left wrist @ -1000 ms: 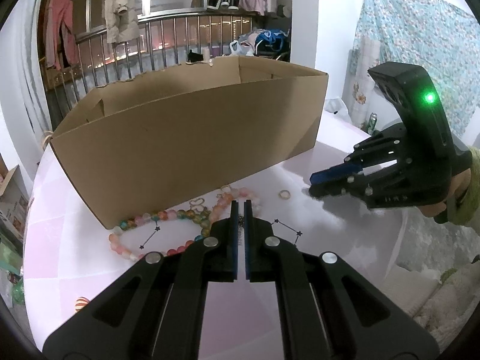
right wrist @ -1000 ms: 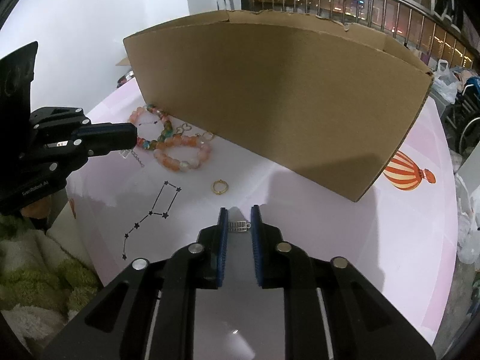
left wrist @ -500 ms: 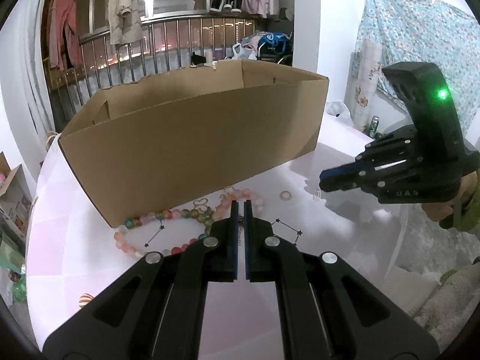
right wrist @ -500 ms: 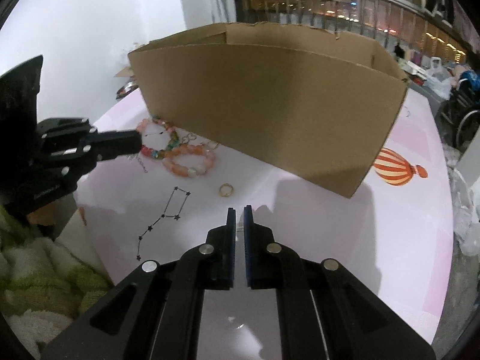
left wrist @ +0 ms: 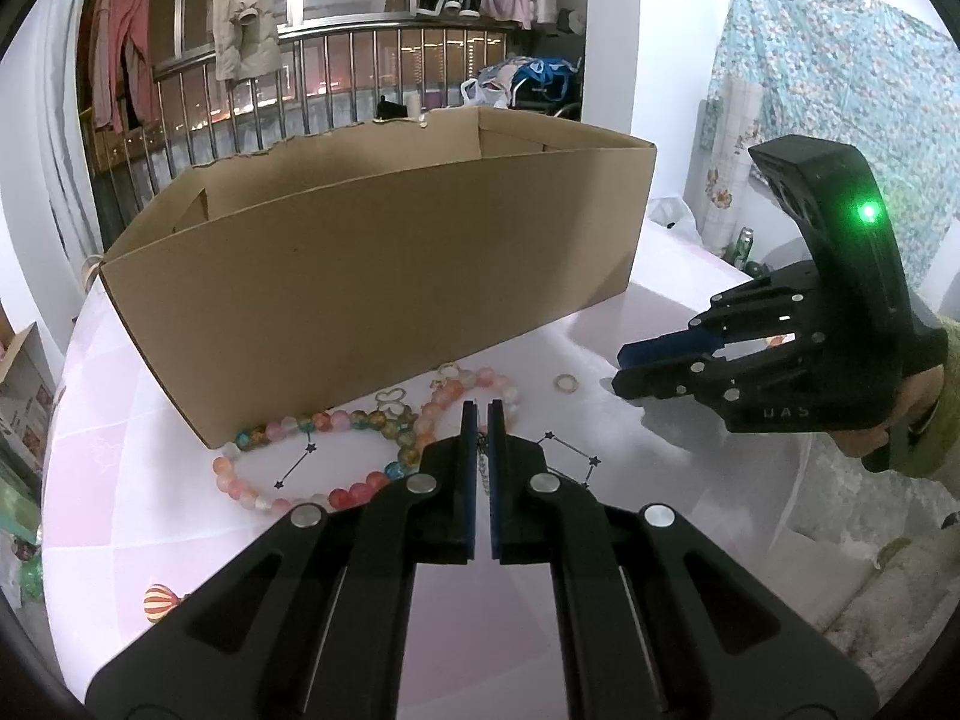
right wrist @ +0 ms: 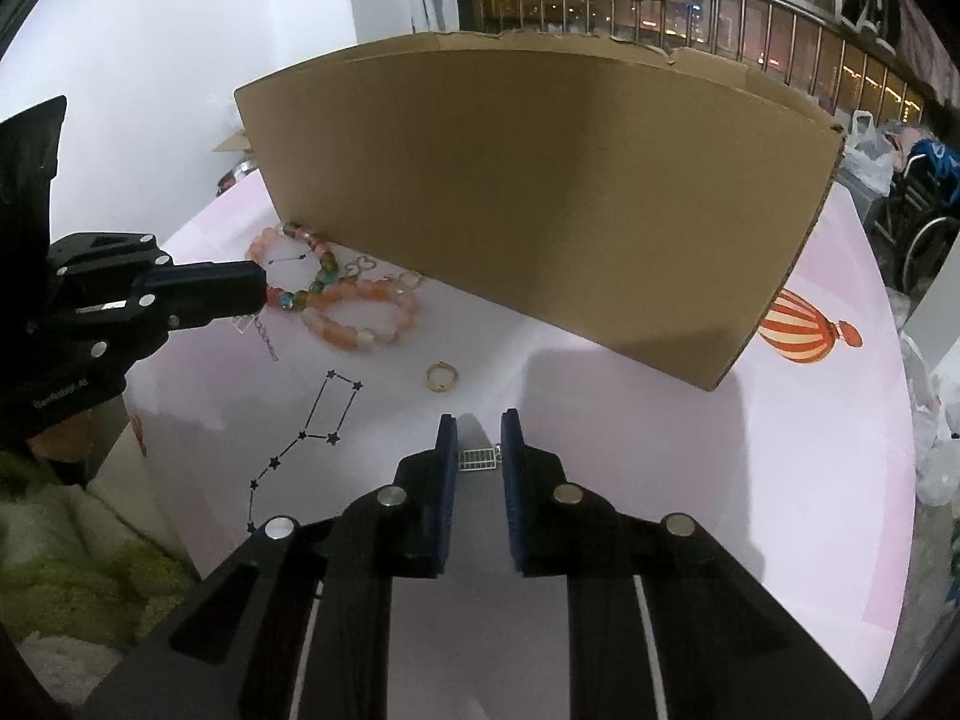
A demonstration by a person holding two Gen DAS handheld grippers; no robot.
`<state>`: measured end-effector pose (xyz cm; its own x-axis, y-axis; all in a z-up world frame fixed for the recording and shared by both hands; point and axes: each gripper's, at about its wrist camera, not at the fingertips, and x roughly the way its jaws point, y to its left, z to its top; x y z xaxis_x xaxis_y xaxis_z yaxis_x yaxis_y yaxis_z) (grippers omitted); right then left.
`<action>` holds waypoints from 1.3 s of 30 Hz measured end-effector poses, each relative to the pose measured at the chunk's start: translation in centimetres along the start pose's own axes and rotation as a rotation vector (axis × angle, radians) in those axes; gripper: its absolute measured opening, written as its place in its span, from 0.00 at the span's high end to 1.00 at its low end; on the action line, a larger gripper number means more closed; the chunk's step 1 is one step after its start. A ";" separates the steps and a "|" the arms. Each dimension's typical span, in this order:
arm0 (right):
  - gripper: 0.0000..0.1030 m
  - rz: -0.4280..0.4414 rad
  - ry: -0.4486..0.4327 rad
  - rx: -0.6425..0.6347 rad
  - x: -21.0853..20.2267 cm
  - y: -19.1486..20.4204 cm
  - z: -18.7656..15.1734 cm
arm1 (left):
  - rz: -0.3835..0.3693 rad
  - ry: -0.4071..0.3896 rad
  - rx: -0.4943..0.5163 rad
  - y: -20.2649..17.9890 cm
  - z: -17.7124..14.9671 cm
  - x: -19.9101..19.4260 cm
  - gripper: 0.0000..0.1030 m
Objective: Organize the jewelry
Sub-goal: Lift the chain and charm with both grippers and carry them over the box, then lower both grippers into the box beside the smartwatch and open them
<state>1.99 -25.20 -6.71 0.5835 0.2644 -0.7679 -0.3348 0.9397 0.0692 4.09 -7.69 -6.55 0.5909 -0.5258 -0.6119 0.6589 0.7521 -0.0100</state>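
1. Pink cloth covers the table (left wrist: 690, 312), and in the left wrist view a large cardboard box (left wrist: 384, 276) stands on it, toward the far edge. Beaded bracelets (left wrist: 336, 456) lie on the table just in front of the box wall, and one of them touches the wall. A small gold ring (left wrist: 566, 383) lies alone to the right of the beads. The left gripper (left wrist: 478, 414) has its jaws pressed together, and a thin silver chain (left wrist: 481, 468) hangs in the narrow gap between them; I cannot tell whether the pads pinch it. The right gripper (left wrist: 627, 367) is at the right side, held by a hand (left wrist: 900, 414) in a green sleeve.

2. In the right wrist view, the right gripper (right wrist: 478, 427) points down at the near part of the table (right wrist: 780, 480). Its jaws have just been opening, and now they stand a little apart. A small silver charm (right wrist: 478, 459) like a tiny ladder lies between the pads, but I cannot tell if the pads touch it. The gold ring (right wrist: 441, 376) lies farther ahead, apart from the charm. The bracelets (right wrist: 354, 312) lie by the box (right wrist: 540, 204), near its left corner. The left gripper (right wrist: 258, 294) comes from the left edge, with its tip over the beads.
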 end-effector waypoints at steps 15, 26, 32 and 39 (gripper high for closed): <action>0.86 -0.011 -0.012 0.014 -0.6 0.0 -0.2 | -0.002 -0.015 -0.001 0.0 0.6 -0.2 0.98; 0.86 -0.033 -0.087 0.012 -3.6 0.0 0.6 | -0.001 -0.072 0.018 0.0 1.4 -2.1 0.98; 0.86 -0.025 -0.166 0.007 -5.9 0.1 2.4 | 0.012 -0.115 0.039 0.0 2.6 -3.9 0.98; 0.86 -0.009 -0.284 -0.020 -8.7 0.2 5.7 | 0.046 -0.191 0.084 0.3 5.4 -6.1 0.98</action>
<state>1.02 -26.12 3.62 0.7696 0.3094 -0.5586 -0.3419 0.9385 0.0487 3.20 -6.39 1.42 0.6932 -0.5636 -0.4493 0.6612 0.7454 0.0851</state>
